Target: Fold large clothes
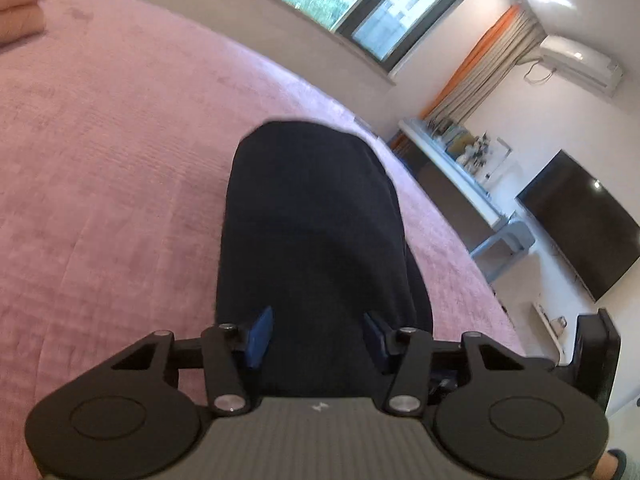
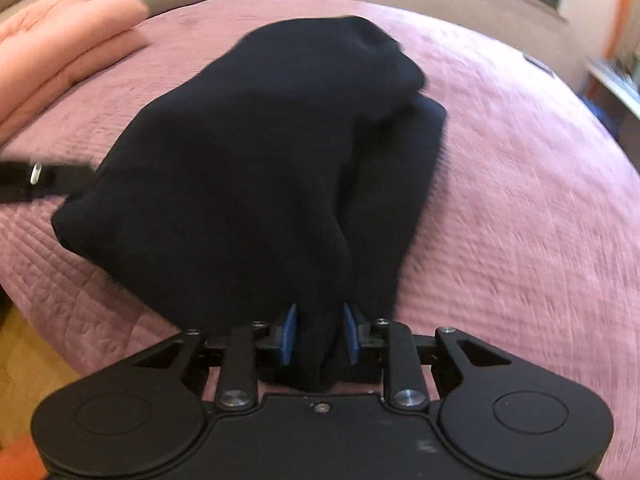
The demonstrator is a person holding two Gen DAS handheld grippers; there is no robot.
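Note:
A dark navy garment lies bunched on a pink quilted bedspread. My right gripper is shut on a fold of the garment's near edge, cloth pinched between its blue pads. In the left wrist view the same garment stretches away from my left gripper. Its blue pads stand apart with the cloth between them; whether they press it is unclear. The left gripper's body shows at the left edge of the right wrist view.
Folded peach cloth lies at the bed's far left corner, also in the left wrist view. Beyond the bed's right edge are a desk, a chair, a wall television and a window.

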